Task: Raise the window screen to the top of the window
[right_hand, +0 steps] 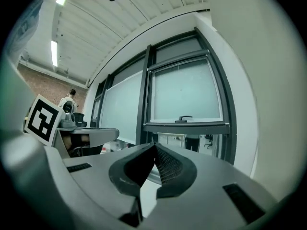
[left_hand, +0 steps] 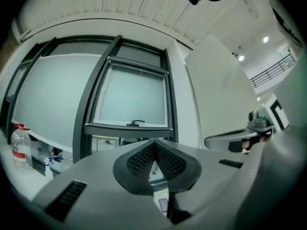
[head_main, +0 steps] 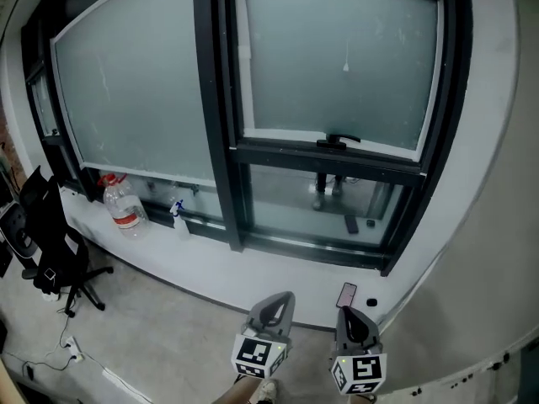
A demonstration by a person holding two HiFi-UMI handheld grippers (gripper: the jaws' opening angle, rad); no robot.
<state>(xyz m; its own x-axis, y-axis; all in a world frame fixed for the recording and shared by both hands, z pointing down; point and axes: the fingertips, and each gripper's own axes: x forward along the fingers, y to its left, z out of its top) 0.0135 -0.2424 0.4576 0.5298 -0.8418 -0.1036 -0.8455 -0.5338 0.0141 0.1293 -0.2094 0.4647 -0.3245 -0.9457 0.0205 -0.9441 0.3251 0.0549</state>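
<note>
The window screen (head_main: 337, 57) is a pale frosted panel in the right half of the dark-framed window. Its bottom rail sits about two-thirds of the way down the frame and carries a black handle (head_main: 337, 141). A thin pull cord (head_main: 345, 64) hangs in front of it. Both grippers are low in the head view, well short of the window. My left gripper (head_main: 283, 298) is shut with nothing in it, and so is my right gripper (head_main: 347, 313). The left gripper view shows the screen (left_hand: 134, 102) and the handle (left_hand: 138, 122) beyond the closed left gripper (left_hand: 154, 143). The right gripper view shows the handle (right_hand: 185, 119) above the closed right gripper (right_hand: 154, 145).
A white windowsill (head_main: 210, 263) runs below the window, with a large water bottle (head_main: 123, 204), a small spray bottle (head_main: 178, 217) and a phone (head_main: 346, 295) on it. A black office chair (head_main: 50, 234) stands at the left. A white wall curves in on the right.
</note>
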